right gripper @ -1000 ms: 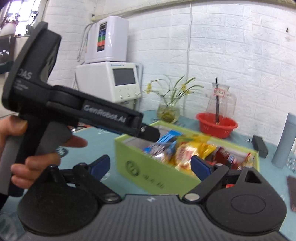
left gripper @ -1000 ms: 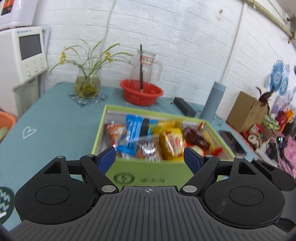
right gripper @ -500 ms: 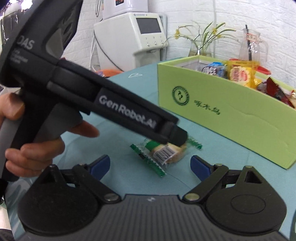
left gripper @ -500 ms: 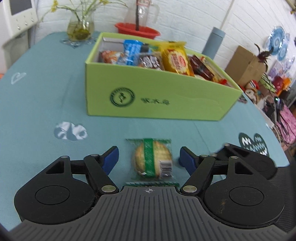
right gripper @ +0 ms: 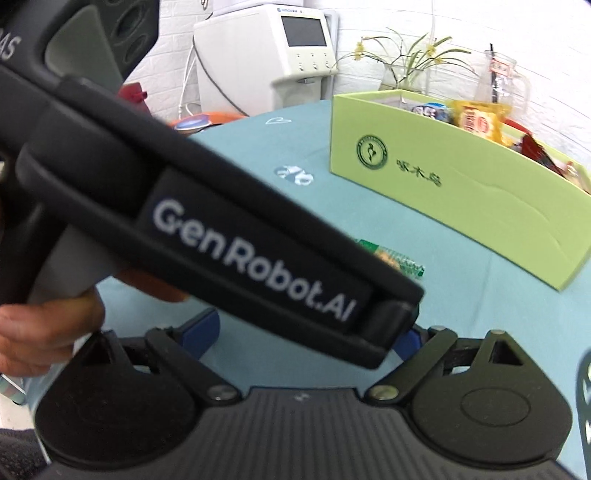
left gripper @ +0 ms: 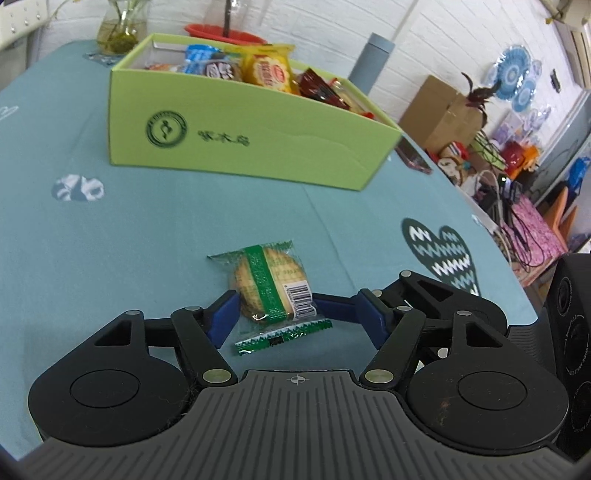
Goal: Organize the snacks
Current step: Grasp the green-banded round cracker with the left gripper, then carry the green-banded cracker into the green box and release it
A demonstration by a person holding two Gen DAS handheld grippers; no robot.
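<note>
L tool (left gripper: 275, 308) sits low over the surface, its two blue pads either side of the biscuit packet (left gripper: 269, 286). L pad touches or nearly touches the packet's edge; R pad just beside the barcode end. Jaws narrowed round the packet, but can't tell whether they're actually pressing it yet. Packet lies flat on the teal cloth-covered surface (left gripper: 155, 229), clear wrapper w/ green stripe and green crimped ends, round biscuit inside.

R tool (right gripper: 306, 338) spread apart, nothing between its pads. Its view is mostly blocked by the black body of the L tool, marked "GenRobot.AI", crossing the frame diagonally; the person's hand (right gripper: 40, 332) grips that handle at lower left. Only a green sliver of the packet shows past that body.

Beyond the packet, well apart from it, stands the green box (left gripper: 236, 147), open-topped, w/ a round logo on its near wall. Inside: assorted snack packs (left gripper: 267, 72), yellow, blue and red ones visible above the rim.

Behind the box: red bowl (left gripper: 225, 33), glass vase w/ flowers (left gripper: 123, 26), grey tumbler (left gripper: 369, 61). White appliance w/ screen (right gripper: 280, 55) off the surface's far side. Cardboard carton (left gripper: 441, 116) and clutter to the R.
</note>
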